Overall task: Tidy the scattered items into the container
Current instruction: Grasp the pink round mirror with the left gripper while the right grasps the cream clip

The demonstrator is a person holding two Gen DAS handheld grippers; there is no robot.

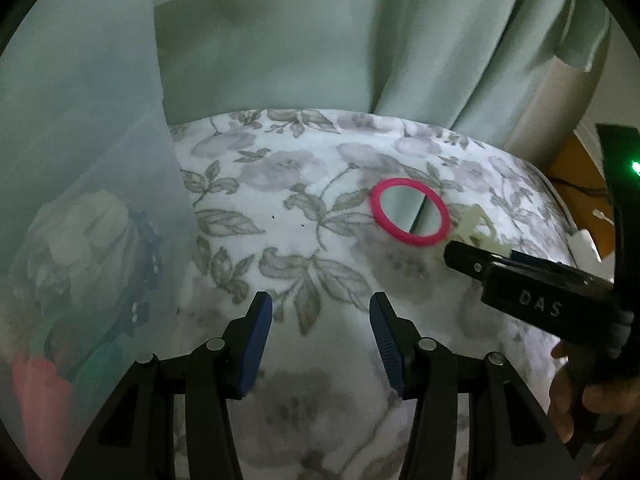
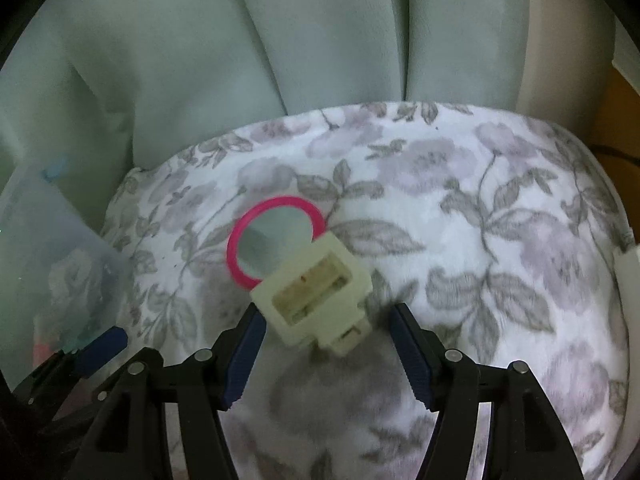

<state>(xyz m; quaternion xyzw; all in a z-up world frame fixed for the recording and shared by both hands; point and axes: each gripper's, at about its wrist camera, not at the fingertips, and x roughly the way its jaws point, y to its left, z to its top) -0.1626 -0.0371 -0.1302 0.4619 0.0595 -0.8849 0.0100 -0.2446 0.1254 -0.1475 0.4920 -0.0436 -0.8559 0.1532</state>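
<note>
A round mirror with a pink rim [image 1: 410, 212] lies on the floral blanket [image 1: 280, 216]; it also shows in the right wrist view [image 2: 276, 242]. A cream plastic plug adapter [image 2: 316, 300] lies against the mirror's near edge, partly seen in the left wrist view [image 1: 478, 226]. My right gripper [image 2: 326, 344] is open, its jaws either side of the adapter and apart from it. My left gripper [image 1: 320, 336] is open and empty over the blanket. The translucent container [image 1: 80, 200] stands at the left with several items inside.
A pale green curtain [image 1: 300, 40] hangs behind the blanket. The container also shows at the left of the right wrist view [image 2: 48, 248]. A white cable and plug [image 1: 586, 240] lie past the blanket's right edge, by an orange surface [image 1: 576, 164].
</note>
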